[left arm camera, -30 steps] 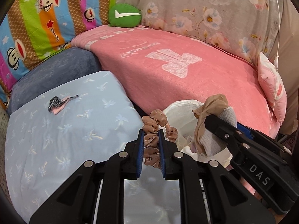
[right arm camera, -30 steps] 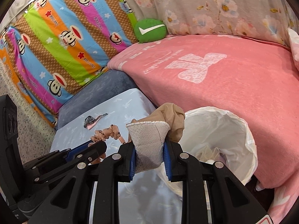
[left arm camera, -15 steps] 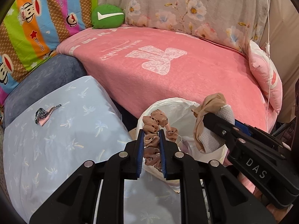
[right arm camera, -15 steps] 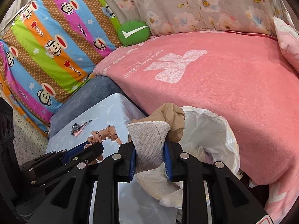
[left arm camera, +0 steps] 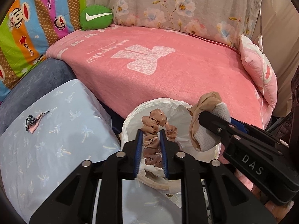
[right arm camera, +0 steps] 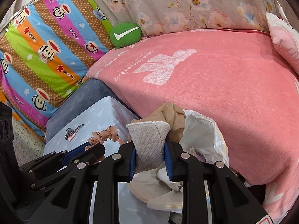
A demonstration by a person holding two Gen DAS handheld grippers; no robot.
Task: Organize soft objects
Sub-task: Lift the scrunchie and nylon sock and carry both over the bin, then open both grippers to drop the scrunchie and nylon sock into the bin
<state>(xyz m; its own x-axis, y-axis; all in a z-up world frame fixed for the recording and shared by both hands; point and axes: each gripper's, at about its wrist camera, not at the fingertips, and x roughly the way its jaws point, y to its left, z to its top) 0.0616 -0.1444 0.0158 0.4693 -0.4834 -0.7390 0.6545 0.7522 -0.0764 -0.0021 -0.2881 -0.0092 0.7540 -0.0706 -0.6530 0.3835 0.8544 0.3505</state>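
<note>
Left wrist view: my left gripper [left arm camera: 151,147], jaws opening, has the brown scrunchie [left arm camera: 153,130] between its pads over the white bag [left arm camera: 130,119]; whether the pads press it I cannot tell. A patterned scrap [left arm camera: 34,121] lies near the blue cloth's [left arm camera: 56,140] far left edge.

Right wrist view: my right gripper [right arm camera: 151,158] clamps a grey sock [right arm camera: 149,140] with tan stocking [right arm camera: 172,115] at the bag's near rim.

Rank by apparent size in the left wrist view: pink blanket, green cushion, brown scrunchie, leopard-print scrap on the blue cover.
1. pink blanket
2. green cushion and brown scrunchie: alike here, and the scrunchie is much nearer the camera, so unranked
3. leopard-print scrap
</note>
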